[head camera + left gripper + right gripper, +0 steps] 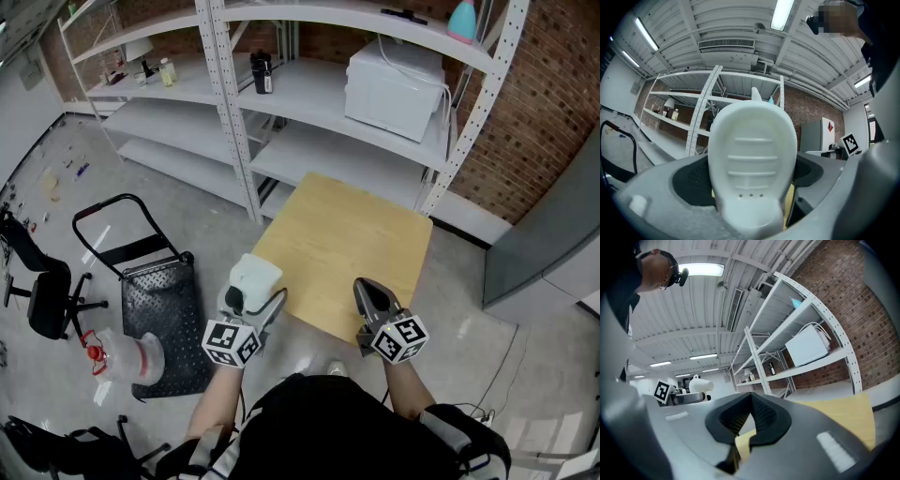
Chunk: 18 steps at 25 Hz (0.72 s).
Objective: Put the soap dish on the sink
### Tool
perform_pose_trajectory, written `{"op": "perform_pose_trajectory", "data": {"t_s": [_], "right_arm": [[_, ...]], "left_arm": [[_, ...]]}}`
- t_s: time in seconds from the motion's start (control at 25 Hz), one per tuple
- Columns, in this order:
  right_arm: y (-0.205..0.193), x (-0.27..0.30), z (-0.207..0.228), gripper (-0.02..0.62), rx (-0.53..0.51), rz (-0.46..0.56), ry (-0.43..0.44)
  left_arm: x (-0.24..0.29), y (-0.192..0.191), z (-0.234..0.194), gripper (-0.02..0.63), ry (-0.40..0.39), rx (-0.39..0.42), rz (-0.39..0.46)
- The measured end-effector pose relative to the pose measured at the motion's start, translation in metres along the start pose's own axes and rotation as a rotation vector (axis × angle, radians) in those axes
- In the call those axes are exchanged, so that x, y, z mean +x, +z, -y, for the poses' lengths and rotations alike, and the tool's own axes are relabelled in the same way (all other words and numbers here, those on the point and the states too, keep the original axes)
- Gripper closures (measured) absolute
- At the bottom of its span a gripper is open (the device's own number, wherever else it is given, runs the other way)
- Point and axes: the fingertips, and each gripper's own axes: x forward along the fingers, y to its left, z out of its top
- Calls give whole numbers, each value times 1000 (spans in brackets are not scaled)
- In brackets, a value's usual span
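Clamping a white oval plastic soap dish (752,159), the left gripper (265,302) hangs beside a square wooden table (347,234); right gripper (372,295) closed, empty.

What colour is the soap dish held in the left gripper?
Plain white, with raised ribs. The soap dish shows best in the left gripper view.

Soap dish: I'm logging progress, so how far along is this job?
Done: the soap dish is picked up. In hand: the left gripper clamps it by the table's near corner; the right gripper is shut and empty. Left: setting it on a sink, and no sink shows in any view.
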Motion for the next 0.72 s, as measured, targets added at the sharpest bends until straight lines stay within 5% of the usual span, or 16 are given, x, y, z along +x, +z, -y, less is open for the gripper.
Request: {"op": "perform_pose_trajectory", "data": {"t_s": [0.72], "right_arm": [[-9,27,-35,589,-2,-22,84]], "left_arm": [[-33,-5,-32,137,56,-24,12]]}}
